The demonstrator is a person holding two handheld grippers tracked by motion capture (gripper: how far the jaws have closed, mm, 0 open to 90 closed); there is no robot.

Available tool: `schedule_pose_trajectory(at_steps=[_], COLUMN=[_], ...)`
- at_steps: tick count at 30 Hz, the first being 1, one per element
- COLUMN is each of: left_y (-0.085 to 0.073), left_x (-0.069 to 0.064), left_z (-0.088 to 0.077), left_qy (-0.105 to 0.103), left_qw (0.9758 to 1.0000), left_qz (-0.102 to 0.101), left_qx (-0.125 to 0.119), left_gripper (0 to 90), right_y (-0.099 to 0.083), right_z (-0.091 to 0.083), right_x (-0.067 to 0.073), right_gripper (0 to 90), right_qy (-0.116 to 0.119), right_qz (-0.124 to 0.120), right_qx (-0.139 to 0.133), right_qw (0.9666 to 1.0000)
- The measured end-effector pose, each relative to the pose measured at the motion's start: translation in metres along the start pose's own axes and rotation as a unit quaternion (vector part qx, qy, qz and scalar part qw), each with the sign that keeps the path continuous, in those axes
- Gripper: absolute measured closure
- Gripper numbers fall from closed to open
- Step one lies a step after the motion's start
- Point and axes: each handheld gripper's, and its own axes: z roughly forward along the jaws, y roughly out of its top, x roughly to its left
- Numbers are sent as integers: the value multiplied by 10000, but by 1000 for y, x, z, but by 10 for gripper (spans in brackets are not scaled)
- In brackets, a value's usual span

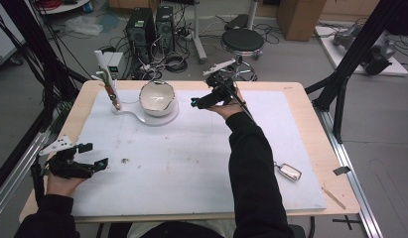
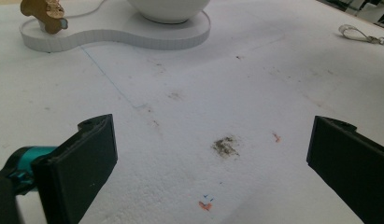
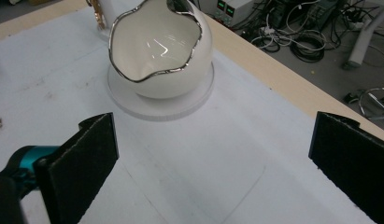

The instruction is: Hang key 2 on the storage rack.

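White glossy ceramic bowl (image 1: 157, 97) with a wavy silver-edged rim is seen standing upright on the round end of a flat white base plate (image 1: 142, 118), at the far left-centre of the tabletop (image 1: 310, 119). On the narrower end of the same plate, a slim brown-and-gold upright ornament (image 1: 111, 93) is mounted, just beside the bowl. In the right gripper view the bowl (image 3: 159, 51) is shown ahead of the jaws, its hollow turned toward the camera, and the plate (image 3: 161, 105) is visible beneath it.

The right claw (image 1: 193, 103) is held above the tabletop near the bowl's right side, apart from it; its jaws are spread wide and nothing is gripped. The left claw (image 1: 94, 155) is held low at the near left corner of the white sheet (image 1: 191, 163), well apart from the bowl, with its jaws likewise spread and nothing between them. A small dark smudge (image 2: 224, 146) on the sheet is seen between the left jaws.

A silver key fob on a ring (image 1: 289, 171) lies near the right edge of the sheet.
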Motion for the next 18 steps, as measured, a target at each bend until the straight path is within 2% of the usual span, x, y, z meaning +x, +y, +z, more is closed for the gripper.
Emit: schedule_pose_trajectory(at_steps=[3, 8, 12, 18], left_y=[0, 0, 0, 0], left_x=[0, 0, -1, -2], left_z=[0, 0, 0, 0], left_qy=[4, 4, -13, -31], left_qw=[10000, 10000, 10000, 10000], left_qz=[8, 8, 14, 27], left_qx=[6, 26, 38, 52], left_gripper=[22, 22, 22, 22], right_y=[-7, -21, -30, -47], right_z=[-7, -14, -21, -28], right_x=[-4, -13, -16, -21], right_gripper=[6, 6, 6, 6], right_qy=[-2, -37, -63, -132], right_qz=[71, 138, 196, 238], right_qx=[-126, 10, -91, -31], right_qw=[9999, 9999, 9997, 9996])
